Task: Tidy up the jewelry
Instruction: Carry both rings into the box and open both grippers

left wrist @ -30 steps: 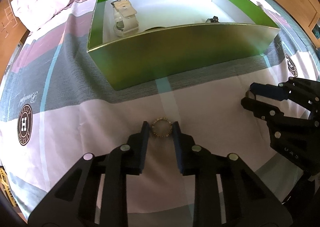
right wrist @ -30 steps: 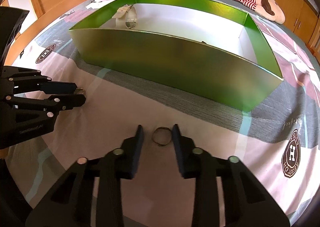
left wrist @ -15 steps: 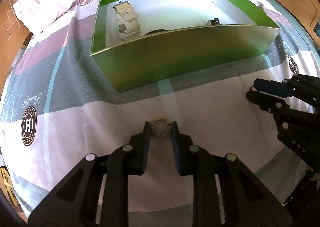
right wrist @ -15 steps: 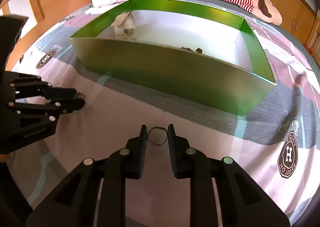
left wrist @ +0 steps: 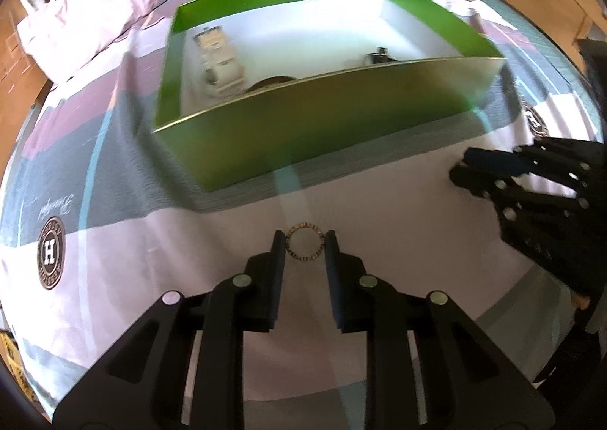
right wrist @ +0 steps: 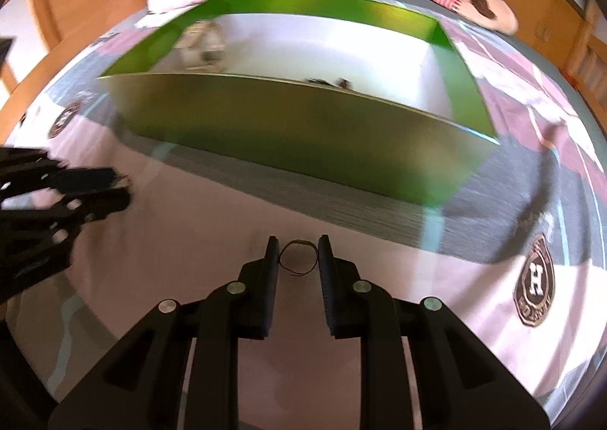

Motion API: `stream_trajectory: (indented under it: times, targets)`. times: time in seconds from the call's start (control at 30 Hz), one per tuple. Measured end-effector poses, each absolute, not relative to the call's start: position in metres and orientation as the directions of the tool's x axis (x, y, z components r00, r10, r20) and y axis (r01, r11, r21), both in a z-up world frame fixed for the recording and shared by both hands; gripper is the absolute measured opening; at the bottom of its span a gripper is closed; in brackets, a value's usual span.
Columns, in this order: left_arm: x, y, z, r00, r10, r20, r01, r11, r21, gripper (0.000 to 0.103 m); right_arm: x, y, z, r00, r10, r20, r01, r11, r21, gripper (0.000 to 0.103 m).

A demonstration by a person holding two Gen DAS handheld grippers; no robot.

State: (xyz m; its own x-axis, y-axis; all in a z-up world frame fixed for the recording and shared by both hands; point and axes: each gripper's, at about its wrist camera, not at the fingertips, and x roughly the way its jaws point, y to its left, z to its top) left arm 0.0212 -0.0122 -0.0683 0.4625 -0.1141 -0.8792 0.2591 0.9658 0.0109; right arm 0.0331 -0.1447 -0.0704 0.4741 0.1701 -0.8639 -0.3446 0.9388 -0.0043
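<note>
A beaded ring sits pinched in the left gripper over the bedspread; only the right wrist view shows the right gripper clamping a thin dark ring. The green box lies beyond.

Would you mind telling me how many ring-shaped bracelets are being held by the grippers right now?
2. A beaded gold bracelet sits between the left gripper fingers; a thin dark bracelet sits between the right gripper fingers. More may lie hidden inside the green box.
</note>
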Motion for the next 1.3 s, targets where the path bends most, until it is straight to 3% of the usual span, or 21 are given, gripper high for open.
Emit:
stream_trajectory:
  times: [0.4,0.47,0.5,0.53,0.57,0.6,0.7,0.8,0.87,0.93,1.0,1.3]
  targets:
    - [0.022,-0.028,-0.080,0.433,-0.140,-0.890,0.299,0.954,-0.005,0.021,0.034,-0.149,-0.070,0.452,0.198,-0.870,-0.358,0.933,0.027,0.021]
    - [0.023,-0.027,-0.081,0.434,-0.134,-0.891,0.293,0.956,-0.001,0.029,0.030,-0.144,-0.072,0.452,0.190,-0.872,-0.386,0.922,0.000,0.023]
    - [0.023,-0.027,-0.081,0.435,-0.133,-0.891,0.290,0.957,-0.002,0.038,0.028,-0.142,-0.071,0.455,0.181,-0.872,-0.402,0.916,-0.020,0.033]
    - [0.023,-0.027,-0.080,0.433,-0.136,-0.891,0.290,0.957,-0.006,0.040,0.026,-0.142,-0.070,0.455,0.182,-0.872,-0.409,0.912,-0.022,0.046]
    - [0.023,-0.027,-0.080,0.432,-0.136,-0.892,0.291,0.957,-0.005,0.041,0.024,-0.141,-0.070,0.452,0.191,-0.871,-0.416,0.909,-0.016,0.052]
    - [0.023,-0.027,-0.080,0.431,-0.135,-0.892,0.293,0.956,-0.003,0.041,0.023,-0.142,-0.070,0.448,0.199,-0.871,-0.420,0.907,-0.009,0.057]
    - [0.021,-0.032,-0.080,0.425,-0.142,-0.894,0.307,0.952,-0.005,0.044,0.024,-0.142,-0.074,0.443,0.200,-0.874,-0.424,0.906,-0.007,0.057]
    - [0.020,-0.036,-0.082,0.428,-0.129,-0.894,0.309,0.951,0.010,0.044,0.028,-0.145,-0.075,0.449,0.205,-0.870,-0.407,0.913,0.005,0.057]
    - [0.020,-0.036,-0.083,0.427,-0.139,-0.893,0.308,0.951,0.000,0.040,0.031,-0.149,-0.074,0.452,0.203,-0.869,-0.388,0.922,0.013,0.049]
    - [0.021,-0.035,-0.082,0.429,-0.142,-0.892,0.306,0.952,-0.004,0.035,0.031,-0.149,-0.072,0.447,0.210,-0.869,-0.386,0.922,0.025,0.033]
    - [0.022,-0.033,-0.082,0.434,-0.134,-0.891,0.299,0.954,0.002,0.024,0.031,-0.147,-0.070,0.443,0.214,-0.870,-0.391,0.920,0.027,0.022]
    - [0.023,-0.023,-0.064,0.482,-0.144,-0.864,0.265,0.964,-0.013,0.021,0.028,-0.156,-0.051,0.499,0.253,-0.829,-0.368,0.928,0.062,0.021]
